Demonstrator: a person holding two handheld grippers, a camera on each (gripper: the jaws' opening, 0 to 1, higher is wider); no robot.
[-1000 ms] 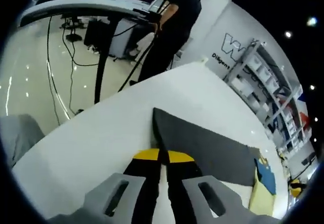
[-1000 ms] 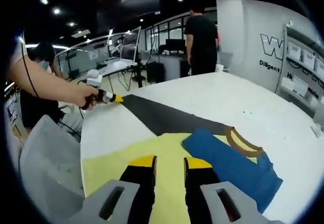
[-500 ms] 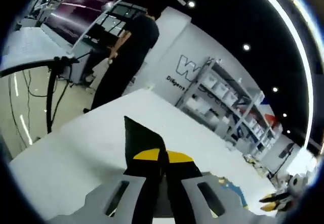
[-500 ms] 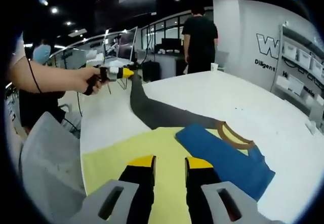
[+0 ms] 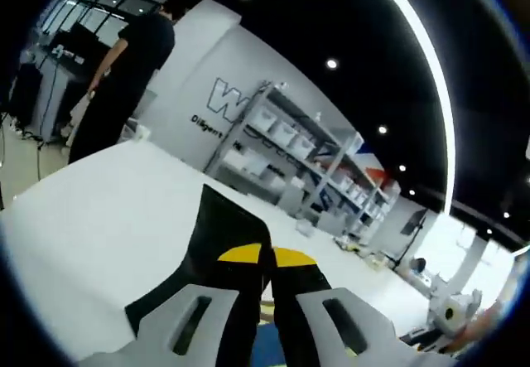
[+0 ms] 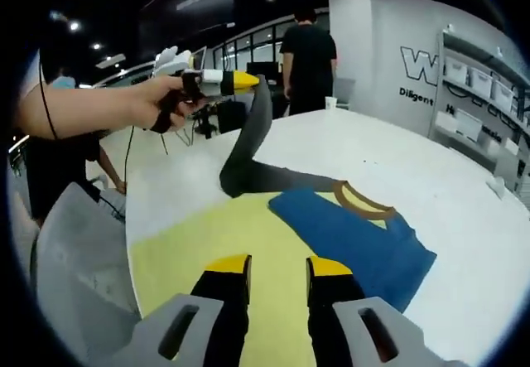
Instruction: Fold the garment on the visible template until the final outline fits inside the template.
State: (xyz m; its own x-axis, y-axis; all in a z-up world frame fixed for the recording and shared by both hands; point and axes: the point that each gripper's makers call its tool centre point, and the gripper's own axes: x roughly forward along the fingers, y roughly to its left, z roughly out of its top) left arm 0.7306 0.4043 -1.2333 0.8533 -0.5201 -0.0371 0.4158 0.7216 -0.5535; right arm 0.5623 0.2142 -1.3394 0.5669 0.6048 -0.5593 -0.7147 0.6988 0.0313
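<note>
A garment with a blue body (image 6: pixel 348 239), a brown collar (image 6: pixel 364 205) and a dark grey sleeve (image 6: pixel 247 139) lies on a yellow template (image 6: pixel 190 247) on the white table (image 6: pixel 464 210). My left gripper (image 6: pixel 242 80), held by a hand, is shut on the sleeve's end and holds it up in the air above the table's left part. In the left gripper view the dark sleeve (image 5: pixel 217 230) hangs from the shut left gripper (image 5: pixel 267 259). My right gripper (image 6: pixel 279 268) hovers open over the yellow template, just short of the blue body, with nothing between its fingers.
A person in black (image 6: pixel 308 52) stands at the table's far edge. A grey chair (image 6: pixel 74 276) is close on the left. Shelving with boxes (image 5: pixel 290 147) lines the white wall. A desk with monitors stands behind the raised hand (image 6: pixel 157 102).
The left gripper has lifted the dark sleeve off the table, higher and toward the blue body. The right gripper has stayed open over the template.
</note>
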